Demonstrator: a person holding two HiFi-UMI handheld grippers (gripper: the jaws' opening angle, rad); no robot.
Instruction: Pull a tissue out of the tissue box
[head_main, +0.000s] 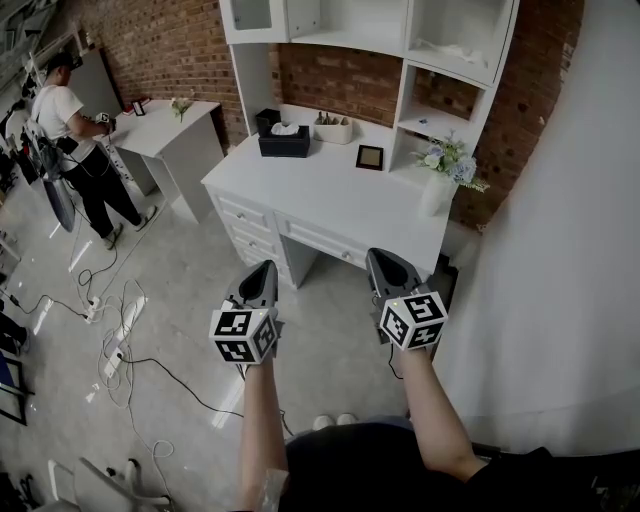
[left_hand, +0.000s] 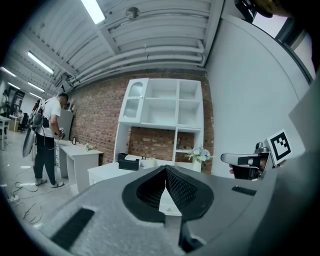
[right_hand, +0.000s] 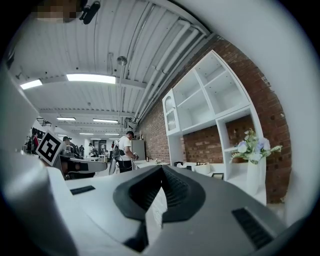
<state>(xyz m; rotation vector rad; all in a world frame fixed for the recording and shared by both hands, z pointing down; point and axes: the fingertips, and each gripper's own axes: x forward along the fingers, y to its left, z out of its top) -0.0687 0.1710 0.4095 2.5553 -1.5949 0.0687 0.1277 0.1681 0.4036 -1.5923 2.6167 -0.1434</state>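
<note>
Tissue box (head_main: 284, 144): dark, rectangular, sitting flat with its opening facing up. It stands on the white desk (head_main: 330, 190), at the back-left corner, well apart from the front edge. White tissue (head_main: 285, 129): crumpled tuft poking up from the top opening, lodged in the box, not pulled out.

The desk (head_main: 330, 195) looks like smooth white painted wood. The tissue box (head_main: 284, 145) is matt, the brick wall (head_main: 340, 80) at 12 o'clock rough, the floor (head_main: 180, 330) glossy.
</note>
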